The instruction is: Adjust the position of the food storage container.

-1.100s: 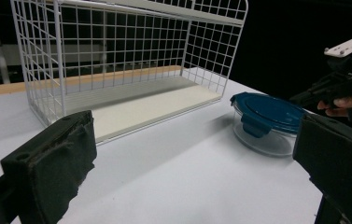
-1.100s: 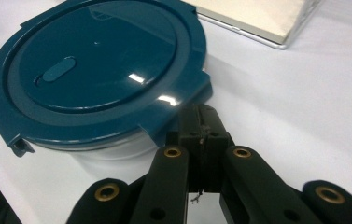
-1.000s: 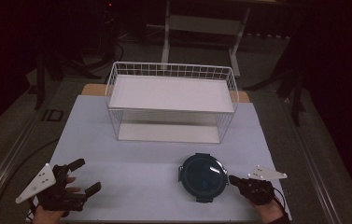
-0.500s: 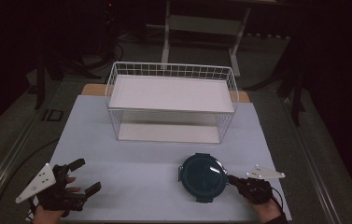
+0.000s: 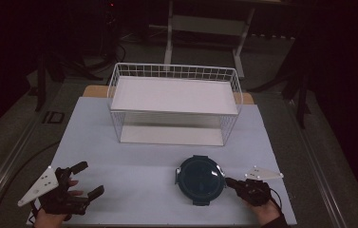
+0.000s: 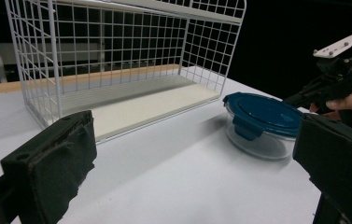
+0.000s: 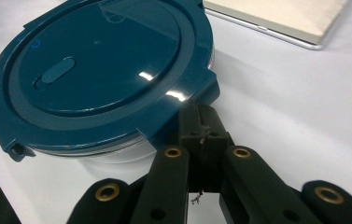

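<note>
Right hand-held gripper (image 7: 200, 122) clenched, tips against the blue-lidded container (image 7: 103, 70); left hand-held gripper (image 5: 85, 179) spread wide, empty.

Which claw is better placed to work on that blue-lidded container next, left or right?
Right, most likely. The right claw is shut with its tips at the rim of the container, by a lid tab. The left claw is open, apart from it, at the near left of the table.
</note>
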Demonstrator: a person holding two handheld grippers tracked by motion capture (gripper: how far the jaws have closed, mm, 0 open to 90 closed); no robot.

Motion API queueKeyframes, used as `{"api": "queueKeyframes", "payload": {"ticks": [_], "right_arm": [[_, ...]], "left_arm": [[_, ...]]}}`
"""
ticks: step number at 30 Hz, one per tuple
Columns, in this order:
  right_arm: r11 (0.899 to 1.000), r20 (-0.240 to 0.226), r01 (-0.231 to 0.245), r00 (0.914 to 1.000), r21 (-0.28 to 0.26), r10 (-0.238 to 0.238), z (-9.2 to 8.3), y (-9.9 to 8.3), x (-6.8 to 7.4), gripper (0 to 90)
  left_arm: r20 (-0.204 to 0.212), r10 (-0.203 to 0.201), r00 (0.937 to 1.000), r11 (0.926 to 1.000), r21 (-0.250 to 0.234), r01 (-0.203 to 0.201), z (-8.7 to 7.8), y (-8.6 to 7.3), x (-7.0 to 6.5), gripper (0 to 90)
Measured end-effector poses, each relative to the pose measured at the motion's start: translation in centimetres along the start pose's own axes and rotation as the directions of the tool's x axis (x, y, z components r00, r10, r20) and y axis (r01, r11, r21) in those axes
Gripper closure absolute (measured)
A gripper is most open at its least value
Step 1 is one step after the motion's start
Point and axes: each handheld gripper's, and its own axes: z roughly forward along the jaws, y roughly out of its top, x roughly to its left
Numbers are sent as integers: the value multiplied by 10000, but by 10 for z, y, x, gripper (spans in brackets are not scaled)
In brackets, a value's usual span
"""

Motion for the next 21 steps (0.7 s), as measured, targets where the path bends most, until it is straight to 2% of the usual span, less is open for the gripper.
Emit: {"api": "queueKeyframes", "payload": {"ticks": [12, 21], "right_arm": [[9997, -541, 232, 9983, 112, -226, 19, 13, 14, 900], [9984, -978, 553, 9937, 89, -541, 35, 23, 23, 900]], "left_arm": [[23, 0, 10000, 10000, 4, 0, 0, 0, 0, 0], [42, 4, 10000, 10000, 44, -4, 1, -1, 0, 0]]}}
